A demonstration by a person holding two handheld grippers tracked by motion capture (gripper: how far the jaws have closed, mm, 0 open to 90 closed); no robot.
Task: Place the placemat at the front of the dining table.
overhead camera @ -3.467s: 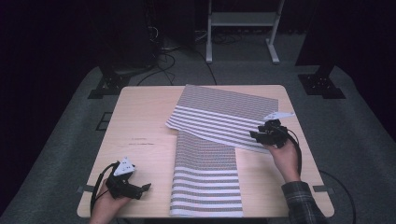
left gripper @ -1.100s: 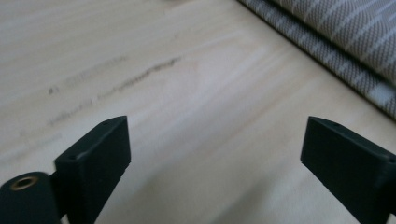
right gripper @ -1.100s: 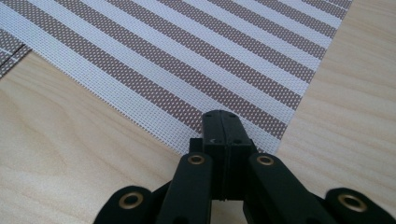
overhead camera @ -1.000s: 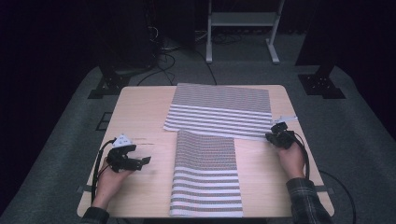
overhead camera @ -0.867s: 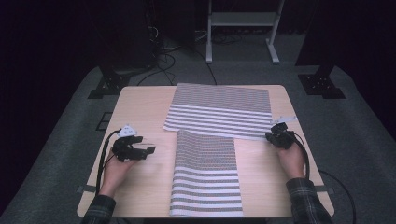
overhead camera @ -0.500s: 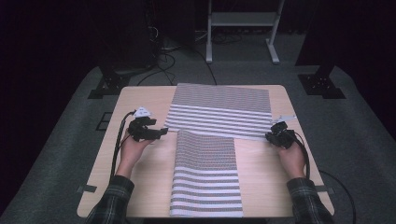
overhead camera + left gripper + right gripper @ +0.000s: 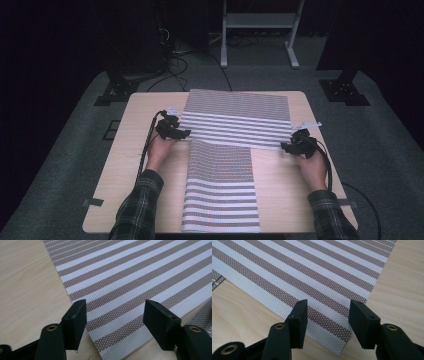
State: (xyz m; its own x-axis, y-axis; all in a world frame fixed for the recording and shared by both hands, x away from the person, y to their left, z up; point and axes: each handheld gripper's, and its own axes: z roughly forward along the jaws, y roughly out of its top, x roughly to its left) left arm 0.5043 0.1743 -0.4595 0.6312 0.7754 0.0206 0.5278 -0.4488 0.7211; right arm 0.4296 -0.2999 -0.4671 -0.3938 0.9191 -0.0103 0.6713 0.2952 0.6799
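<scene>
Both tongs sit spread at the striped mat's (image 7: pixel 235 120) near corners, left tongs (image 7: pixel 115 320) closing in, right tongs (image 7: pixel 327 322) just letting go, mat lying flat across the counter's (image 7: pixel 150 107) far half; next, pinch and lift.

A light wooden table (image 7: pixel 125 165) with rounded corners is standing on grey carpet (image 7: pixel 385 150), and the carpet is running out beyond both grippers and fading into a dark, unlit room. Past the far table edge, a white metal stand (image 7: pixel 260 22) is resting on the floor with black cables (image 7: pixel 180 55) trailing beside it. Black stand feet (image 7: pixel 342 90) are sitting on the carpet off both far corners.
</scene>
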